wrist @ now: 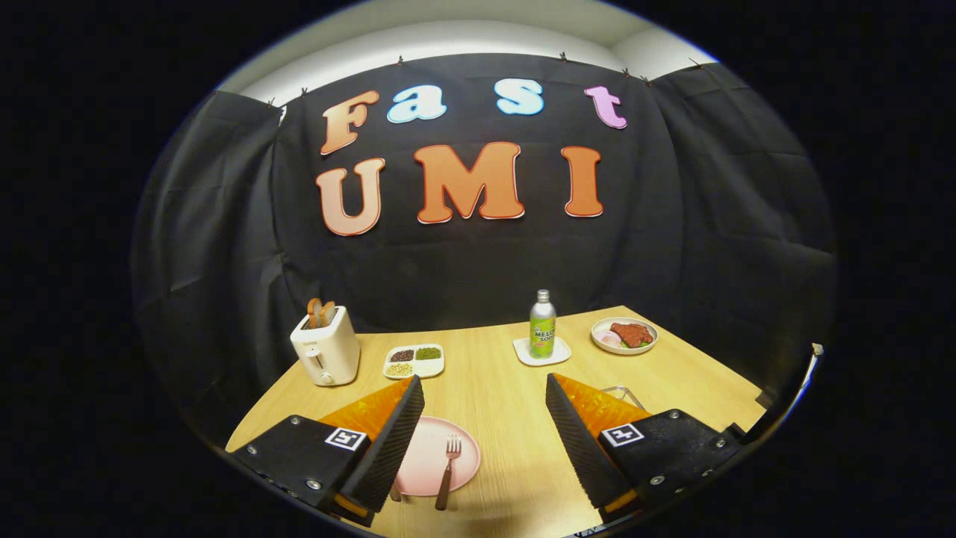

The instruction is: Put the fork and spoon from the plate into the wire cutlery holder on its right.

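The claw hung above the near part of the wooden table with its two fingers spread wide, gripping nothing and touching nothing. Between the fingers, close against the left one, lay a pink plate; its left part was hidden behind that finger. On the plate rested a fork, tines pointing away from the claw and handle running back over the plate's near rim. A short bit of another handle poked out from under the left finger at the plate's near edge; whether it was the spoon could not be told. Right of the plate, a thin wire rim showed just above the right finger, most likely the cutlery holder, though nearly all of it was covered by that finger and its contents could not be seen. Beyond the fingers, farther back on the table, stood a white toaster with brown slices of toast standing in its slots. Just right of the toaster sat a white divided tray holding dark, green and pale beans or grains in separate compartments. Farther right, a green bottle with a silver cap stood upright on a white coaster. Near the table's far right corner a round dish held a reddish piece of meat with something pale and something green beside it. Bare tabletop lay between the two fingers to the right of the plate.
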A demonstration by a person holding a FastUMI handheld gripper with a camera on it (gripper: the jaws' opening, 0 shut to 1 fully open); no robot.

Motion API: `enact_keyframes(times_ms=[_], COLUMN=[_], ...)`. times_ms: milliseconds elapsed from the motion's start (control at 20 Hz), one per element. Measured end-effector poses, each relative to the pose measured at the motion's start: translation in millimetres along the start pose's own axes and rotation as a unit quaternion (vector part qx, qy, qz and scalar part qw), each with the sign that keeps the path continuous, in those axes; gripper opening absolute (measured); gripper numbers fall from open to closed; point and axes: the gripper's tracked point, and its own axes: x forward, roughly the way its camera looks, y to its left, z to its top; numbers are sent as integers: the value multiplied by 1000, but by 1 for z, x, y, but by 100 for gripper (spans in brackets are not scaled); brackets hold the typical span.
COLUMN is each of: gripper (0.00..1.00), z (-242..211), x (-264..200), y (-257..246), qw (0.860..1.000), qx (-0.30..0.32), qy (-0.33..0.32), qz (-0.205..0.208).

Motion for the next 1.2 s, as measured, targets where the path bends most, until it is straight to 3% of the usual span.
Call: enact_keyframes(times_ms=[550, 900, 1100, 1200], gripper=[98, 97, 87, 77], z=[-44, -100, -143, -160], x=[14, 34, 41, 47], y=[30, 42, 48, 49], qw=[999, 995, 987, 984], qx=[-31, -39, -41, -43], qy=[29, 91, 147, 170], qz=[23, 34, 45, 44])
